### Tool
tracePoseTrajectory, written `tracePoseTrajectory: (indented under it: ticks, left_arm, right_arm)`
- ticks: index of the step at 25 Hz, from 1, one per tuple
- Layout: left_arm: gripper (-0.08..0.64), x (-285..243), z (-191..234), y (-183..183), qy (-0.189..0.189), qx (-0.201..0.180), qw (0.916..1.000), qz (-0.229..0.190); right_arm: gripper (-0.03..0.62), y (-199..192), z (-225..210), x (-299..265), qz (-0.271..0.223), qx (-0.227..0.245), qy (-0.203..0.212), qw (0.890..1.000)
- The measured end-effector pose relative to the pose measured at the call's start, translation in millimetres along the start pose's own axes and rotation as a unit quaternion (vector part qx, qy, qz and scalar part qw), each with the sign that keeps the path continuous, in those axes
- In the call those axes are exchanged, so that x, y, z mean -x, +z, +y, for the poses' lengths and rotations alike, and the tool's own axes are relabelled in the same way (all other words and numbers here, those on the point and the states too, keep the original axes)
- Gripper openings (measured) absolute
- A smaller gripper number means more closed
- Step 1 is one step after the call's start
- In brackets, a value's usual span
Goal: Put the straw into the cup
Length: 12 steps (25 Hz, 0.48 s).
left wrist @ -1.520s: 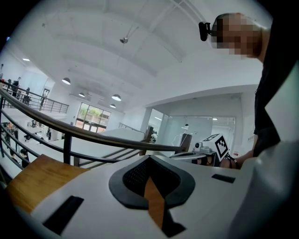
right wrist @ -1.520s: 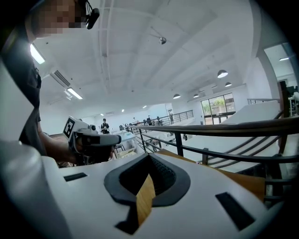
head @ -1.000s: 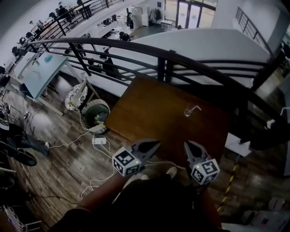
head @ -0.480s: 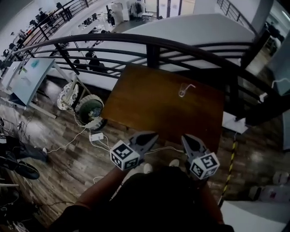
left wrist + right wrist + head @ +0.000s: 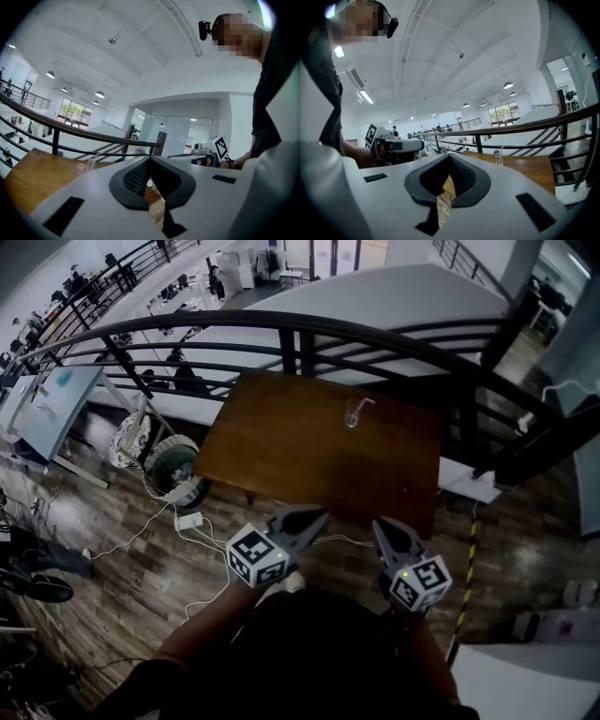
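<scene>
Standing just off the near edge of the brown worktop (image 5: 281,446), the person's got both tools held up close to the body. Left gripper (image 5: 322,515) has its fingers (image 5: 136,177) pressed together with nothing between them. Same deal for the right gripper (image 5: 380,524): fingers (image 5: 465,180) closed tip to tip and empty. The clear cup (image 5: 352,417) sits toward the far side of the worktop, well apart from both grippers, and the straw (image 5: 365,403) is already in it, leaning out to the right. A black railing (image 5: 309,329) curves round behind.
</scene>
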<state>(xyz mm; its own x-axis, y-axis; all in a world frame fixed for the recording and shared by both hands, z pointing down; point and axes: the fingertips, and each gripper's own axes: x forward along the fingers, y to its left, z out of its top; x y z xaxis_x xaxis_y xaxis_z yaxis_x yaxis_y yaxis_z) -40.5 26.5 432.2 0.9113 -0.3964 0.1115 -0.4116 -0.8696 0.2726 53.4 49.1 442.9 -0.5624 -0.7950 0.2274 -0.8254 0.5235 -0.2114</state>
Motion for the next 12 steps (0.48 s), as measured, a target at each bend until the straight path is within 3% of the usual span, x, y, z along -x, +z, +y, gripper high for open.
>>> tracePoseTrajectory:
  ticks: [6,12]
  left_arm:
    - [0.011,-41,-87,-25,-0.026,0.005,0.9995,0.019]
    - [0.011,-62,-166,-48,-0.023,0.008,0.9996,0.017]
  right_arm:
    - [0.009,-16,-14,88,-0.004,-0.008,-0.012,1.000]
    - [0.009,-38,-21,173,-0.005,-0.014,-0.011,1.000]
